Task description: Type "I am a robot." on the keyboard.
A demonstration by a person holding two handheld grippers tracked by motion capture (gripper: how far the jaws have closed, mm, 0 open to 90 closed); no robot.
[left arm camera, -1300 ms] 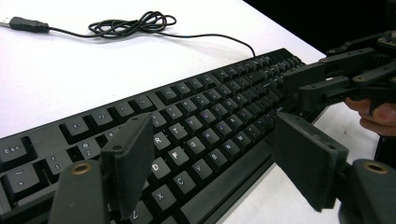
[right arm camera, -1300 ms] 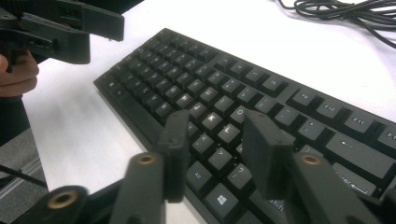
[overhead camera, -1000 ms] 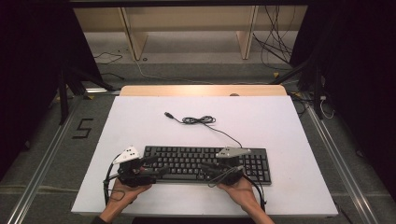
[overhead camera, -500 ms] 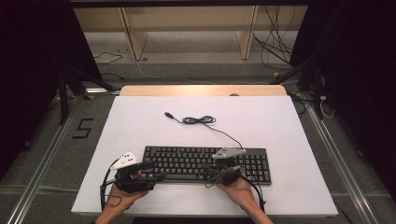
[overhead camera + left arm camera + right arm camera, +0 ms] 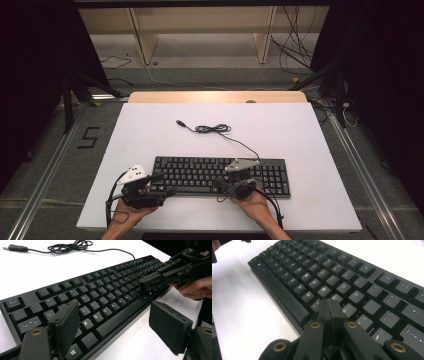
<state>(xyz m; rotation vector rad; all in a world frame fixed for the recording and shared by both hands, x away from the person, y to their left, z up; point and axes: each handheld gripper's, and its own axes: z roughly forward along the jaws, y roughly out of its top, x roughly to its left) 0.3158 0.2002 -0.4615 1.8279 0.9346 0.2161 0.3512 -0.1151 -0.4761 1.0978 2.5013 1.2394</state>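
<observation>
The right claw [image 5: 329, 308] had its jaws pressed flat together, nothing between them, the tip poised over the keys around L and the comma on the keyboard [image 5: 317, 277]; whether it touched a key I could not tell. Those jaws had just finished closing. In the high view that right claw [image 5: 223, 184] sat over the right-middle of the keyboard [image 5: 200, 172], just left of the number pad. That reads as a single blunt tip made ready for pressing keys.

The left claw [image 5: 110, 325] stood spread wide with nothing pinched: one jaw hung over the keys near the left end of the keyboard [image 5: 100, 295], the other over bare table [image 5: 130, 340] off its front edge. Its jaws had just been opening a little further. A second before it lay against the keyboard's left end; now the left claw [image 5: 167, 191] sat slightly back, at the front-left corner. I judge it had let go of steadying the board.

Counted: two claws, one keyboard, one cable [image 5: 212, 128] coiled behind the keyboard, ending in one plug [image 5: 181, 123], all on one white table [image 5: 300, 130].
</observation>
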